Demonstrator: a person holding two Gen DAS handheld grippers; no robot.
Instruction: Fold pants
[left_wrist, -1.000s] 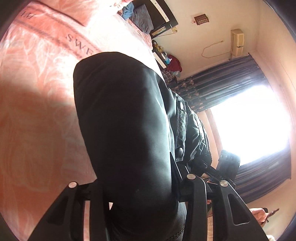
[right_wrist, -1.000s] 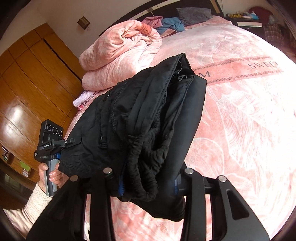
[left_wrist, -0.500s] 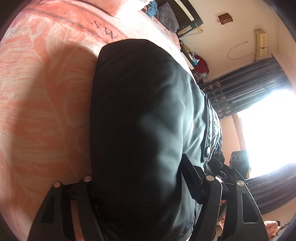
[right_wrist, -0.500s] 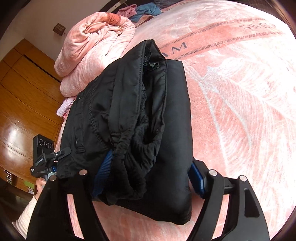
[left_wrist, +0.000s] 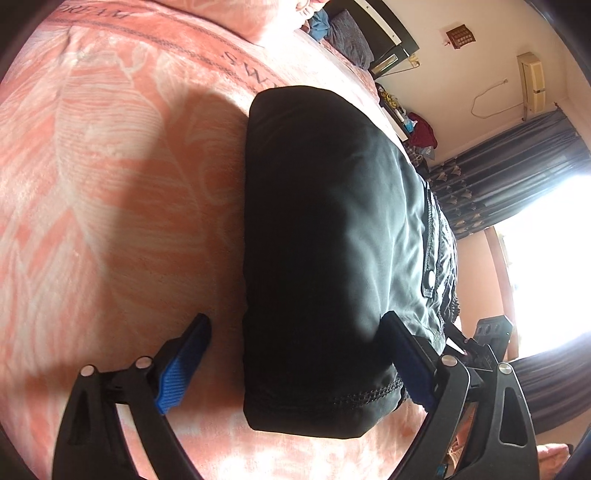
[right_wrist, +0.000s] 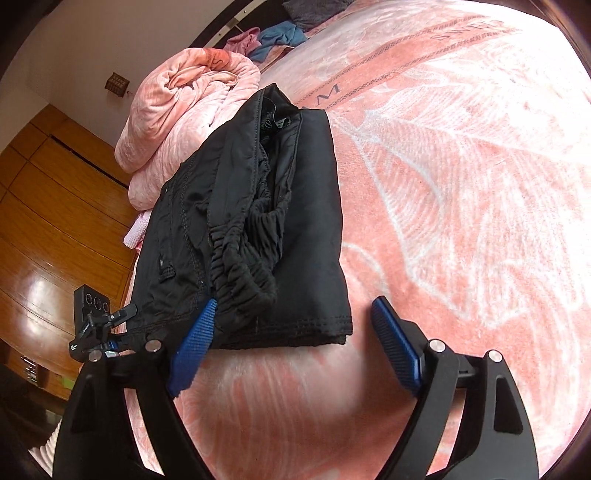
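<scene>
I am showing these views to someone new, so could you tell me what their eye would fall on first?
The folded black pants dominate, lying on the pink leaf-patterned bedspread with the gathered waistband facing the right gripper. That gripper is open around the near edge, and the left gripper, its jaws opening, straddles the opposite end. Behind the pants sits a rolled pink quilt.

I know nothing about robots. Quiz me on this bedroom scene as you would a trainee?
1. True or false: the black pants lie folded on the pink bedspread.
2. What lies just beyond the pants? A: a bundled pink blanket. B: a suitcase. C: a chair.
3. Fill in: the pants' elastic waistband shows in the ___ wrist view.

Key: 1 true; 2 A; 3 right.
</scene>
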